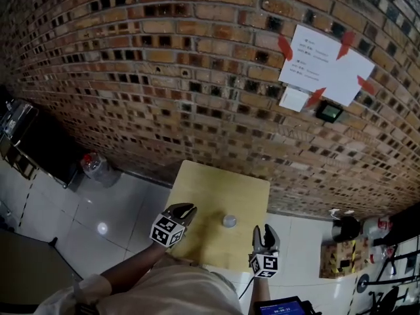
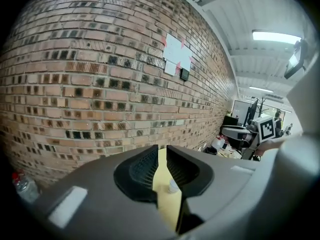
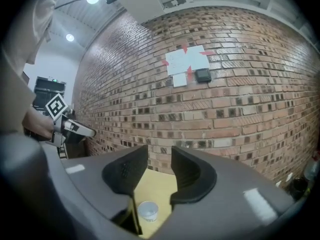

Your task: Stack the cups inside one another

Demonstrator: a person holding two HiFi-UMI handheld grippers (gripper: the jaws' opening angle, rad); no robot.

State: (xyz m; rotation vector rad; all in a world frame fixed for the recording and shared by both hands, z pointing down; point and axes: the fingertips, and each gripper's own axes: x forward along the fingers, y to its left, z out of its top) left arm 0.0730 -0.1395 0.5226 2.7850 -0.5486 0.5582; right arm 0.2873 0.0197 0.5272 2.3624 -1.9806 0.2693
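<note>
A small whitish cup (image 1: 229, 220) is standing upright, mouth up, near the middle of the yellow bench (image 1: 197, 189). The left claw (image 1: 186, 209) and the right claw (image 1: 263, 230) are flanking it, both released and empty.

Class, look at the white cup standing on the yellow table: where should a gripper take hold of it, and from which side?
Take the cup across its side wall below the rim, probably coming in level with the right gripper. It stands upright, mouth up, alone on the table, ahead of those open jaws.
</note>
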